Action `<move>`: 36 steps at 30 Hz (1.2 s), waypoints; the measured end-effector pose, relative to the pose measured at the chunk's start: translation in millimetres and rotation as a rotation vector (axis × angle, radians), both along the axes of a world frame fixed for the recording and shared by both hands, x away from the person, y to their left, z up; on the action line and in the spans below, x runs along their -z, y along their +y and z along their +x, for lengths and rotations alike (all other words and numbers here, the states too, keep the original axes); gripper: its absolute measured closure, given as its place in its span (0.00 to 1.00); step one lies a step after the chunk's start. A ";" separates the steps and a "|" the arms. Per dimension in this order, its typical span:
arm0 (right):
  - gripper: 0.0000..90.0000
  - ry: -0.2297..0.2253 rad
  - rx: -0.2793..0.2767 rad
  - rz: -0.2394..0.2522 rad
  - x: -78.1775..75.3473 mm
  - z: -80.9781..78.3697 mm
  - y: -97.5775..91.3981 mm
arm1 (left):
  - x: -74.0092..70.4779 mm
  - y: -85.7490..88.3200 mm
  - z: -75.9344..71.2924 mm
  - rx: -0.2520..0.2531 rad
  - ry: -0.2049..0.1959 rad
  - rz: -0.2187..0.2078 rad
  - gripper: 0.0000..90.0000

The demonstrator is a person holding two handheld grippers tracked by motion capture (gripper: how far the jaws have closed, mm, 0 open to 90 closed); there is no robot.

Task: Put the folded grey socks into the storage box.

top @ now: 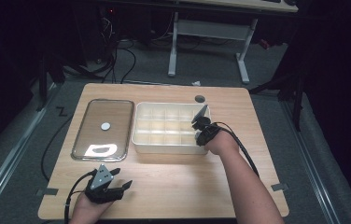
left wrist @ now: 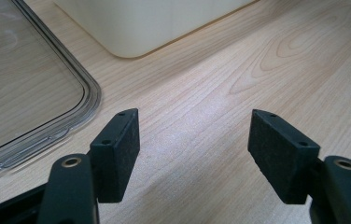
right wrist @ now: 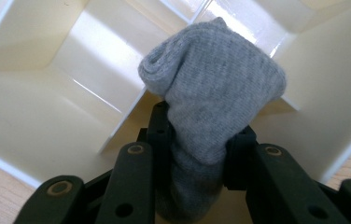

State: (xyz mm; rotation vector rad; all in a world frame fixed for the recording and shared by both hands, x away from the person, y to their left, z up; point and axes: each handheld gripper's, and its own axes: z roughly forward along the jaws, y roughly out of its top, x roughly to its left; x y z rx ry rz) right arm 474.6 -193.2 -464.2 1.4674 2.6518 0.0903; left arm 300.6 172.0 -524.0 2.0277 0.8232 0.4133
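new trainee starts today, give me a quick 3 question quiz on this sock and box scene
1. True or false: the right gripper is shut on the rolled grey knit sock.
2. Where does the clear plastic lid lie? A) on the cream divided plastic box B) flat on the wooden table, on the box's left C) on the floor
3. Fill in: the left gripper hovers over bare table with its jaws ____.

Key: 1 true; 2 B; 3 open, nothing between them.
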 end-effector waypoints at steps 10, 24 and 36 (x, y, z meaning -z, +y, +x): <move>0.74 0.019 -0.008 -0.002 -3.5 1.8 0.1 | 0.2 0.5 0.5 -0.001 -0.002 0.002 0.39; 0.60 0.011 0.002 0.010 -25.9 2.5 -0.3 | 0.5 -0.2 1.4 0.002 0.003 0.000 0.39; 0.95 -0.044 -0.026 0.100 -53.6 -11.1 -11.7 | 0.7 -1.6 1.0 0.008 0.004 0.010 0.39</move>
